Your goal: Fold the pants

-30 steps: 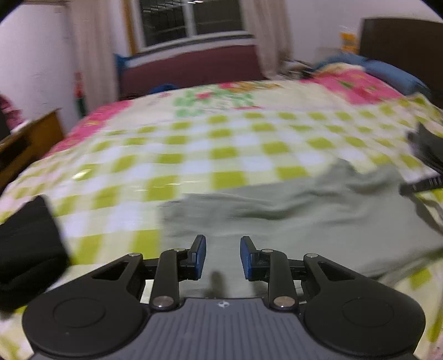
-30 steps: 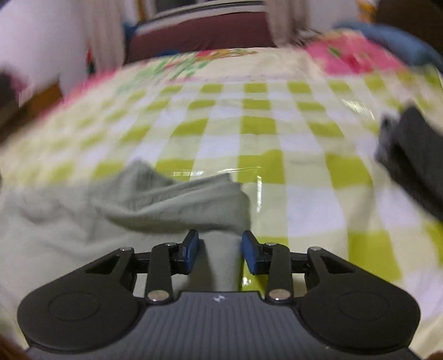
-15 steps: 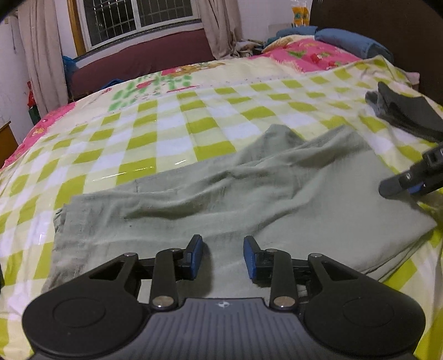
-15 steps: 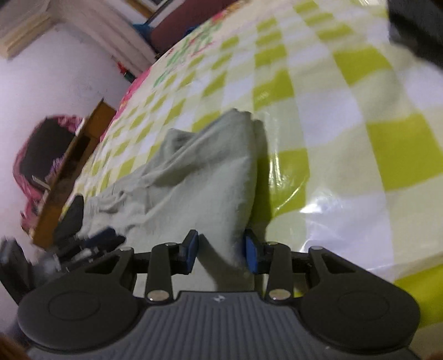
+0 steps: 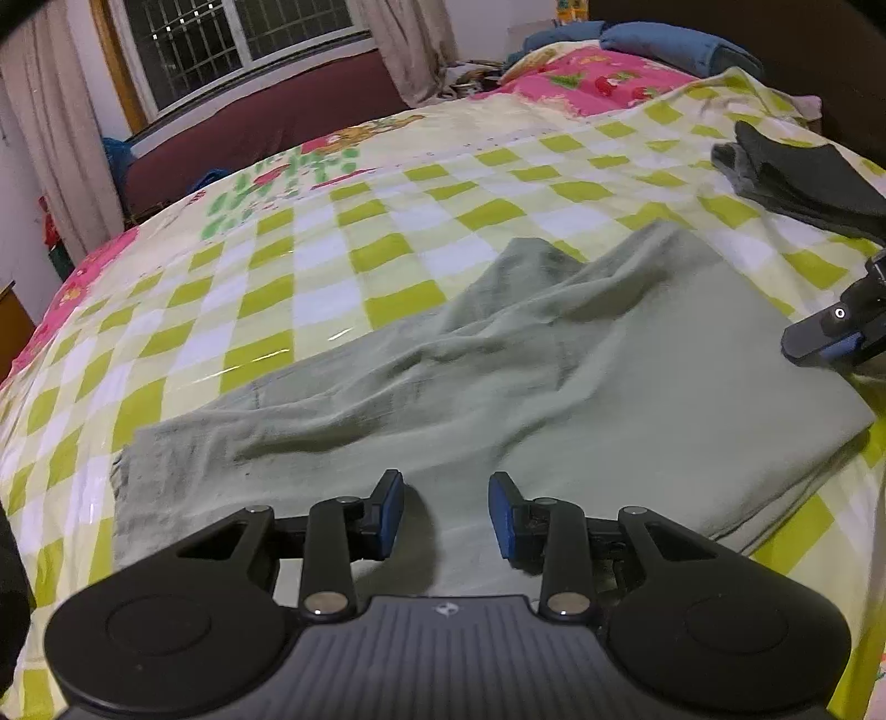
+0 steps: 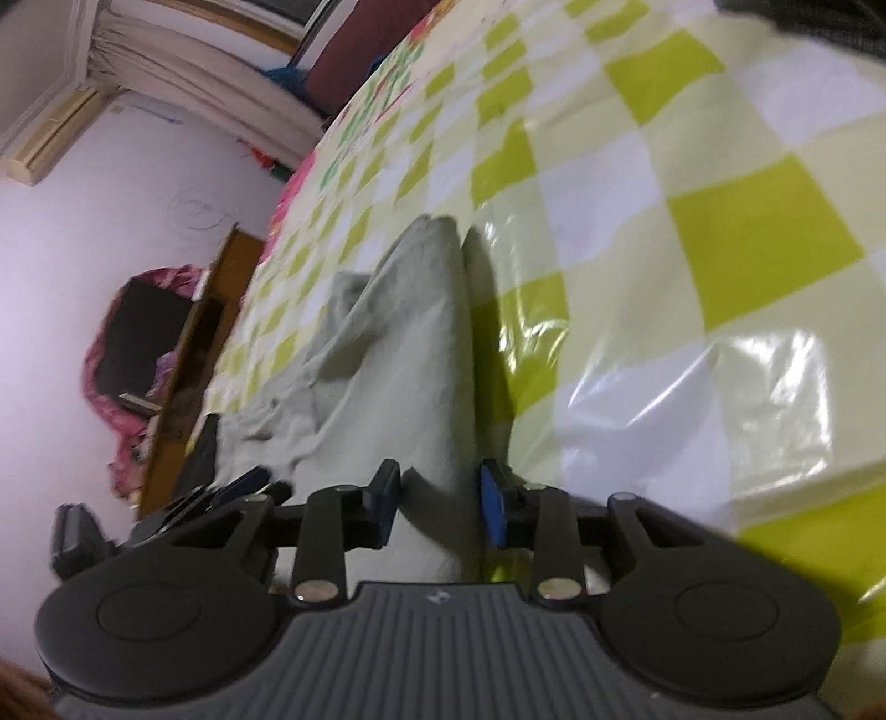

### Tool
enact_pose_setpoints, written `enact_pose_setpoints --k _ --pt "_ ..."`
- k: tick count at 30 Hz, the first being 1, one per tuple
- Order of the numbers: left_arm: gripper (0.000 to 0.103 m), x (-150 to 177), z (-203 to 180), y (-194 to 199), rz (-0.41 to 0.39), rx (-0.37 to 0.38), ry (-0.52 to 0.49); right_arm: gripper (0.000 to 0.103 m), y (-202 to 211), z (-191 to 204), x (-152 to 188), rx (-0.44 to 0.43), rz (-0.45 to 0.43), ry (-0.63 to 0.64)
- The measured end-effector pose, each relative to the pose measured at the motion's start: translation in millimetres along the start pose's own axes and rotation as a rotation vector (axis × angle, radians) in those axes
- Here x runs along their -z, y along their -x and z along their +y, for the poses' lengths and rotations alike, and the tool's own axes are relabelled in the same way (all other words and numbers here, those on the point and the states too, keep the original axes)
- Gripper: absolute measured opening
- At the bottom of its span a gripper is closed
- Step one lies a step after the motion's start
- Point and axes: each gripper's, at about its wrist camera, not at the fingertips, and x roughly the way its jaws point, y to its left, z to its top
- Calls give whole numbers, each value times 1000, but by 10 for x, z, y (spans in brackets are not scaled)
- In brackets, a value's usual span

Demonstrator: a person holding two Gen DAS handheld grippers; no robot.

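Grey-green pants point(image 5: 498, 382) lie spread and wrinkled across the checked bed cover point(image 5: 288, 288), folded at the right end. My left gripper point(image 5: 446, 512) is open, low over the near edge of the pants, nothing between its pads. My right gripper point(image 6: 437, 504) is open and tilted, its pads on either side of the folded right edge of the pants point(image 6: 410, 343). The right gripper also shows at the right edge of the left wrist view point(image 5: 830, 332). The left gripper shows at the lower left of the right wrist view point(image 6: 238, 487).
A pile of dark folded clothes point(image 5: 803, 171) lies at the bed's far right. Blue pillows point(image 5: 653, 41) and a dark headboard stand behind. A wooden cabinet point(image 6: 188, 376) stands by the bed's left side. The window wall is beyond the bed.
The left gripper's view has drawn nearer over the pants. The right gripper has tilted further and come down along the pants' folded right edge. Both grippers stay open.
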Motion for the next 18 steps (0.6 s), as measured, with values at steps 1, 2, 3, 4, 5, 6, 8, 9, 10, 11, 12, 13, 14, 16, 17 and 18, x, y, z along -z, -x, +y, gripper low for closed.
enact_pose_setpoints --k 1,2,3,4,5,6,8,9,10,11,12,13,14,16,17,18 --pt "47 -1 -20 -13 3 -1 -6 34 -44 -5 -18 -14 2 -9" --pt "47 -6 -38 -27 7 -4 -12 35 -71 -1 -25 -40 3 -16" --pt "47 -17 -56 -36 11 -6 -17 35 -129 17 -45 -67 5 -25" --pt "47 -29 -67 -36 14 -7 -21 35 -164 28 -69 -92 8 -28" --pt "47 -42 -80 -34 16 -5 -25 35 -220 75 -79 -124 6 -26" --pt "47 -50 -93 -34 18 -3 -28 35 -259 102 -102 -147 -1 -25" --pt "47 -56 -127 -46 23 -9 -44 30 -334 132 -152 -79 -7 -20" --pt "47 -56 -142 -55 27 -14 -51 22 -390 113 -184 -45 2 -26" --pt "47 -57 -151 -61 29 -17 -55 14 -423 63 -205 -45 1 -51" --pt "47 -59 -157 -60 31 -19 -56 13 -429 4 -216 -64 -2 -97" --pt "47 -61 -163 -57 33 -21 -55 13 -433 -32 -219 -89 -8 -150" --pt "47 -65 -173 -54 38 -25 -52 10 -432 -14 -202 -104 -15 -164" --pt "47 -73 -184 -54 43 -27 -50 9 -431 46 -171 -106 -19 -150" --pt "47 -90 -216 -39 54 -12 -50 7 -379 140 -101 -113 -35 -129" --pt "47 -94 -248 -24 58 14 -49 6 -304 142 -73 -126 -60 -135" --pt "47 -97 -297 -5 58 41 -49 5 -224 117 -51 -135 -88 -149"
